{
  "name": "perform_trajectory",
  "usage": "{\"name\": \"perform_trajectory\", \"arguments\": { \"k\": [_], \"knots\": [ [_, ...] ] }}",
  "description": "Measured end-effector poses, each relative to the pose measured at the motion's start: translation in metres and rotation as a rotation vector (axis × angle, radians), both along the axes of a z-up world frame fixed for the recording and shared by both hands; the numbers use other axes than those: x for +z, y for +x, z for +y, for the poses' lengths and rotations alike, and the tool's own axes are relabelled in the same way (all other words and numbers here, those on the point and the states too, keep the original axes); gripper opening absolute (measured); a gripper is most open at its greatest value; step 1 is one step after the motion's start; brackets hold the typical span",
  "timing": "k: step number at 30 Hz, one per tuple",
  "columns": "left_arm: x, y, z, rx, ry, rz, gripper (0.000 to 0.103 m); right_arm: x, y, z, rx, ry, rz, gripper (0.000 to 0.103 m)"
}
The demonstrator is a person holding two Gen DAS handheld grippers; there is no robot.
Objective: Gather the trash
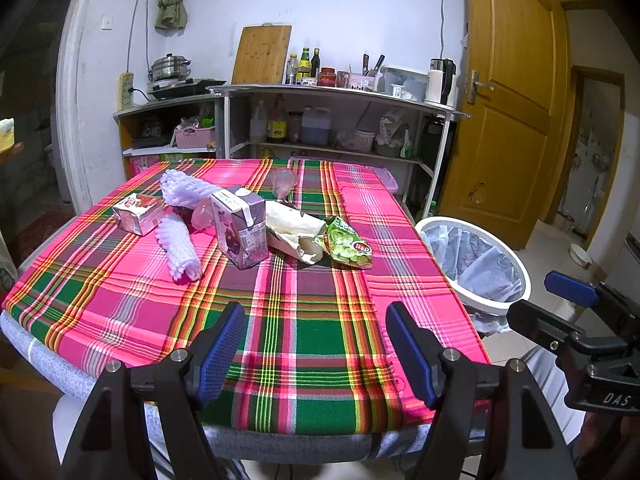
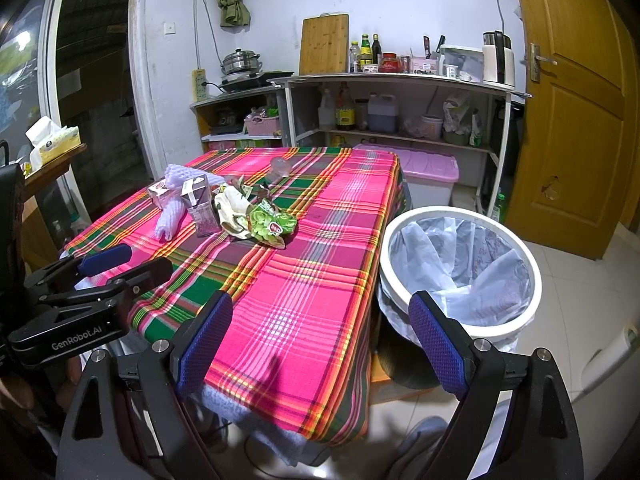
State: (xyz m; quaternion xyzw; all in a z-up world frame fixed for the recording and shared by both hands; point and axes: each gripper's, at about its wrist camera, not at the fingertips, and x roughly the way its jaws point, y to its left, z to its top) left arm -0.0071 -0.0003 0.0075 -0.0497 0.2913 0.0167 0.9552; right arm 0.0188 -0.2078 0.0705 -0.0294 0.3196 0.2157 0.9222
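Trash lies in a cluster on the pink plaid tablecloth (image 1: 304, 320): a purple drink carton (image 1: 240, 232) standing upright, a pink carton (image 1: 138, 213) on its side, two white foam nets (image 1: 180, 252), a crumpled paper wrapper (image 1: 296, 232), a green snack bag (image 1: 346, 242) and a clear plastic cup (image 1: 285, 184). The white bin (image 2: 460, 268) with a plastic liner stands on the floor right of the table. My left gripper (image 1: 316, 352) hovers open over the table's near edge. My right gripper (image 2: 320, 344) is open over the near right corner, beside the bin. Both hold nothing.
Shelves with bottles, a kettle (image 2: 496, 58), a cutting board (image 2: 324, 44) and a pot stand against the back wall. A pink-lidded storage box (image 2: 428, 172) sits behind the table. A wooden door (image 2: 576, 112) is at right. A tissue box (image 2: 52, 142) rests on a side stand at left.
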Motion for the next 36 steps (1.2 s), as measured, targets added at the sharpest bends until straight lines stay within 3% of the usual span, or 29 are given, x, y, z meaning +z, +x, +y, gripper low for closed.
{"name": "perform_trajectory", "arguments": {
  "k": [36],
  "knots": [
    [0.0073, -0.0033, 0.0009, 0.003, -0.003, -0.005, 0.072, 0.0010, -0.0006, 0.0015, 0.000, -0.003, -0.002, 0.090]
  ]
}}
